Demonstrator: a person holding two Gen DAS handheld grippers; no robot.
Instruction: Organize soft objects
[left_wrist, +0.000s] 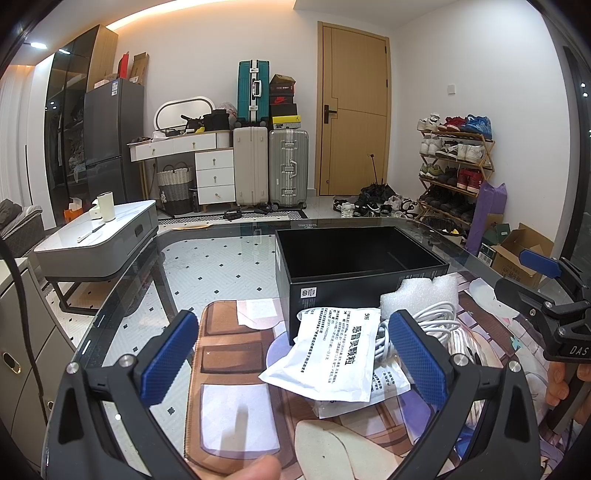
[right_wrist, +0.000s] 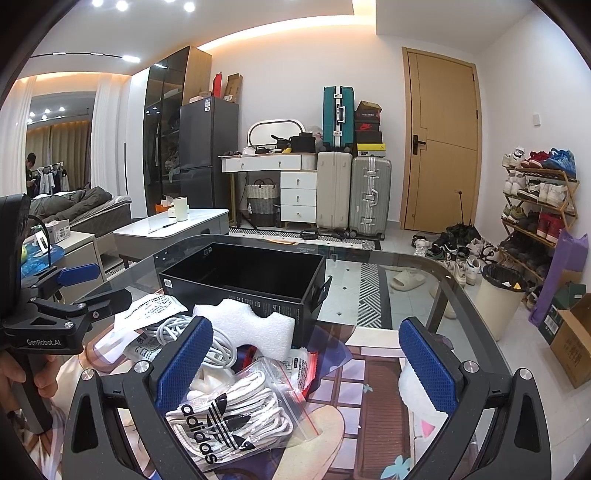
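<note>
Nothing packed yet: black box (left_wrist: 354, 258) near the table's far edge sits empty. White packet (left_wrist: 332, 354), coiled cable (right_wrist: 207, 339), foam block (right_wrist: 251, 325), bagged laces (right_wrist: 236, 410) heaped before it. Left gripper (left_wrist: 295, 362) and right gripper (right_wrist: 306, 362) gaping wide, holding nothing.

1 black box (right_wrist: 243, 275), 2 white packets (left_wrist: 328, 354)

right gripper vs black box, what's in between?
In the right wrist view: bagged Adidas laces, white cable coil and a white foam block before the black box.
</note>
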